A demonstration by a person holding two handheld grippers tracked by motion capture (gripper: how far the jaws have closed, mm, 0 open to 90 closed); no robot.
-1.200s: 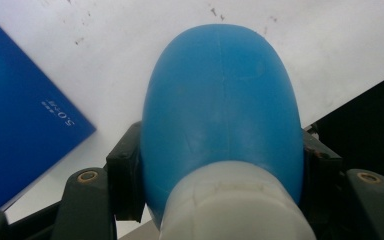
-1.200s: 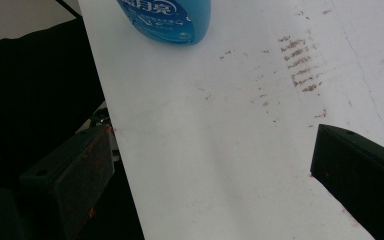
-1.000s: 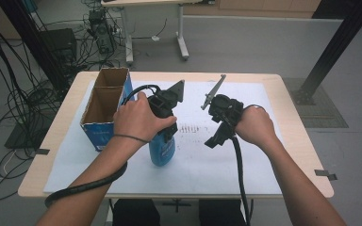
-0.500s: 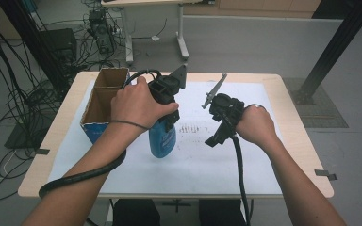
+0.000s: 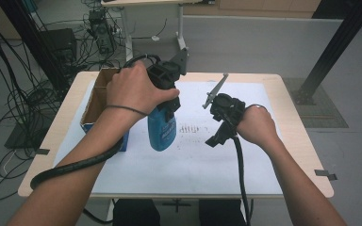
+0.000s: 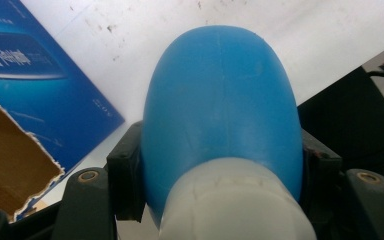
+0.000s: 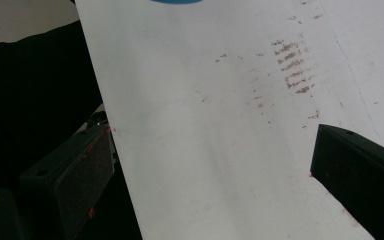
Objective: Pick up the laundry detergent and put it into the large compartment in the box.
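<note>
- My left hand-held gripper [image 5: 167, 101] is clamped on the blue bottle [image 5: 162, 129]; in the left gripper view its black jaws press on both sides of the bottle [image 6: 222, 105], just past the white cap [image 6: 232, 200].
- The bottle hangs straight down from that hand-held gripper, clear of the white sheet [image 5: 193, 160] on the counter [image 5: 292, 141].
- Just beside the left hand-held gripper, on its outer side, I see the open cardboard box [image 5: 101, 101] with its blue wall [image 6: 35, 80].
- My right hand-held gripper [image 5: 217, 136] sits well apart from the bottle, low over the sheet, jaws apart with nothing between them; the right gripper view shows bare sheet [image 7: 220, 140] in the gap.
- Faint brown smudges [image 5: 188, 128] mark the sheet between the two hand-held grippers.
</note>
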